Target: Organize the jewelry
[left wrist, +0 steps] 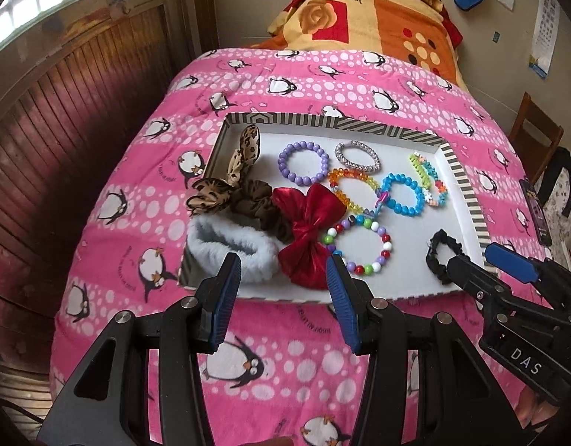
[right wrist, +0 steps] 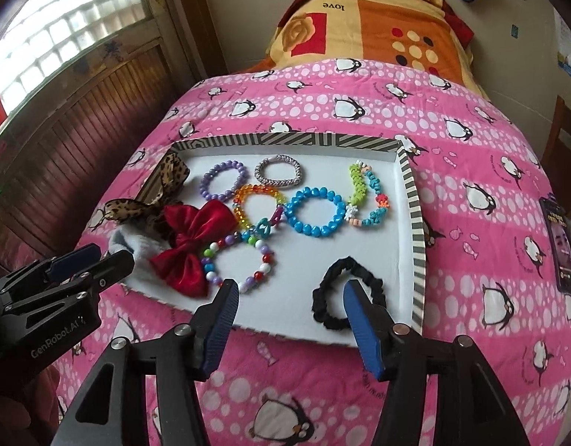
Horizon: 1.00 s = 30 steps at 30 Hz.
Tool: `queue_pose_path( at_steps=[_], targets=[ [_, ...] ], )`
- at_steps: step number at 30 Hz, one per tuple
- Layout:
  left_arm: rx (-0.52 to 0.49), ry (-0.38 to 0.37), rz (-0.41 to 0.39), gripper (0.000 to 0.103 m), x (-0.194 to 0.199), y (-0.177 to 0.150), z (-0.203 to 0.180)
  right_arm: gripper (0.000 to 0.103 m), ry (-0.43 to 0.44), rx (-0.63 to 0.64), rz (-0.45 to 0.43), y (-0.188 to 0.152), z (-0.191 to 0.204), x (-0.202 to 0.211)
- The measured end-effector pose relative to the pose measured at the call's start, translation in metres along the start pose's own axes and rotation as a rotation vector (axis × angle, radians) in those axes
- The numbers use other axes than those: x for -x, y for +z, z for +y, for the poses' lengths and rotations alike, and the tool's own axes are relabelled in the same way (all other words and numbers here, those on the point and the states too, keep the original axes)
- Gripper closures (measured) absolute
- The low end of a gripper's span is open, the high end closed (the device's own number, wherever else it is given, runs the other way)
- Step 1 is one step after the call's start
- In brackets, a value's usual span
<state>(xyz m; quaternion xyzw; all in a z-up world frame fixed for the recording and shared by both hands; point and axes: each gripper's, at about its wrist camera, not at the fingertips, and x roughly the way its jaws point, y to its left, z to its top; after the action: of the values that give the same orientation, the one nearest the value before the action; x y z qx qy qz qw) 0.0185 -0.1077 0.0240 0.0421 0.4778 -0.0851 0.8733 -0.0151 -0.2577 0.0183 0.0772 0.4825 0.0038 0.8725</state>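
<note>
A shallow tray with a striped rim lies on a pink penguin bedspread. On its white floor lie a purple bead bracelet, a silver bracelet, an orange bracelet, a blue bead bracelet, a green and teal bracelet and a multicoloured bead bracelet. A red bow, a leopard scrunchie and a fluffy pale scrunchie fill the left side. My left gripper hovers open over the near edge. My right gripper is open beside the black scrunchie, holding nothing.
A phone lies on the bedspread right of the tray. A folded orange blanket sits at the head of the bed. A wooden panelled wall runs along the left, and a wooden chair stands at the right.
</note>
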Motion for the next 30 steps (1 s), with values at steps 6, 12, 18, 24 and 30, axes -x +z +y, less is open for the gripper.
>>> queue_pose_path(
  at_steps=[6,12,18,24,30],
  targets=[
    [-0.007,0.005,-0.015,0.056,0.013,-0.009,0.003,0.046,-0.003,0.005,-0.011,-0.01,0.009,0.012],
    [-0.012,0.013,-0.032,0.056,0.024,-0.018,0.006,0.046,-0.006,0.01,-0.018,-0.019,0.014,0.02],
    [-0.012,0.018,-0.046,0.056,0.032,-0.024,0.008,0.046,-0.006,0.01,-0.021,-0.027,0.017,0.027],
    [-0.013,0.018,-0.046,0.056,0.036,-0.028,0.009,0.046,-0.009,0.002,-0.022,-0.032,0.019,0.029],
    [-0.017,0.019,-0.049,0.056,0.037,-0.029,0.009,0.046,-0.004,0.002,-0.017,-0.035,0.02,0.03]
  ],
)
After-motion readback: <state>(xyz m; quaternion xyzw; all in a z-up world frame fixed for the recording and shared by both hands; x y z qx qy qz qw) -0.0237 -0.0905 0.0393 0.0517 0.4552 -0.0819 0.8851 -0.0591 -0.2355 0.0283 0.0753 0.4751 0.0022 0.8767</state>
